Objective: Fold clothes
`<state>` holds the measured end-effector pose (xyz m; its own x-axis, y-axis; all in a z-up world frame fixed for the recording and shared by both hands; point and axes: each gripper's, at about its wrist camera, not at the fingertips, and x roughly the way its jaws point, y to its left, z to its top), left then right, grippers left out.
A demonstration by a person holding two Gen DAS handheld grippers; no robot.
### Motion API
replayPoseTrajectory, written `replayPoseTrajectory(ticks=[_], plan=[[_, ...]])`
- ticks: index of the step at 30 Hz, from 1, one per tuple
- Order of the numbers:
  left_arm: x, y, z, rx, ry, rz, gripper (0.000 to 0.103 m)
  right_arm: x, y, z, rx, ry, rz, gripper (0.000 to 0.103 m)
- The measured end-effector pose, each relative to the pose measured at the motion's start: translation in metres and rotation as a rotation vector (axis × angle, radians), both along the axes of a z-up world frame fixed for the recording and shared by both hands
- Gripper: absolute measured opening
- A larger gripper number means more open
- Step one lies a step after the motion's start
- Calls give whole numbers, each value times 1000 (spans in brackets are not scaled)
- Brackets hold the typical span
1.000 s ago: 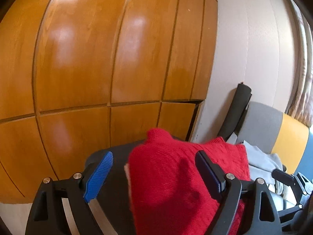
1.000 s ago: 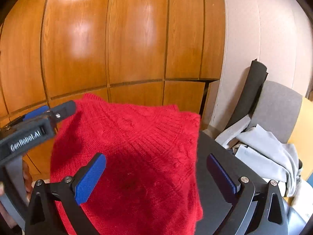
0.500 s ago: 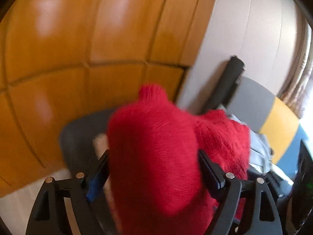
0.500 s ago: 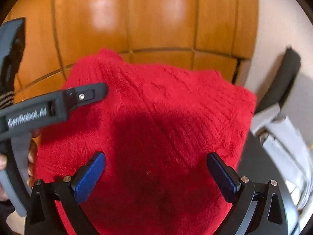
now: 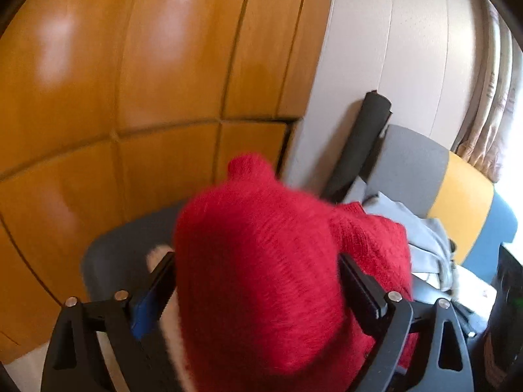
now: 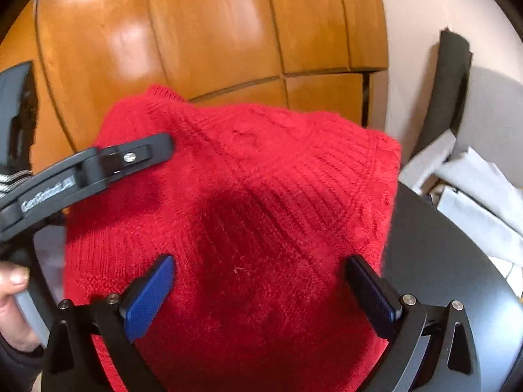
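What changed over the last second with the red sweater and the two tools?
The red sweater came to fill more of both views, bunching up between the left tool's fingers and covering its blue pad. The left view swung rightward off the wooden panelling. In the right view, the left tool now lies across the knit's upper left. The right tool stayed open with sweater between its fingers; neither visibly clamped.

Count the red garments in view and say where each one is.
1: a red sweater bunched between the fingers of both grippers, above the dark table. The grey clothes behind are not red; more could be hidden underneath.
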<state>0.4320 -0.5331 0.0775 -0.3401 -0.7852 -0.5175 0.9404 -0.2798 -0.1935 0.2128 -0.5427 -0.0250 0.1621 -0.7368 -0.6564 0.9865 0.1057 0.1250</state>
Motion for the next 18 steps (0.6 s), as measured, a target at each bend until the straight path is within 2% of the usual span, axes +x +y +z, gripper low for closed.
replayPoseTrajectory(ticks=[5,10,11,13,16,17,18], plan=[[19,29,15,-27,2,85,97,25,12,14,-38,114,25,103],[38,57,30,-53,3,170,96,33,24,28,-59,120,5,103],[41,63,33,-59,3,187,94,33,28,32,-74,115,-14,103],[49,74,39,-69,4,221,80,35,35,44,-109,119,-59,103],[50,90,44,-99,-45,248,77,36,44,61,-179,104,-96,103],[50,96,46,-109,-64,255,75,37,49,68,-198,96,-117,103],[50,101,47,-120,-84,262,68,40,51,72,-202,96,-137,103]])
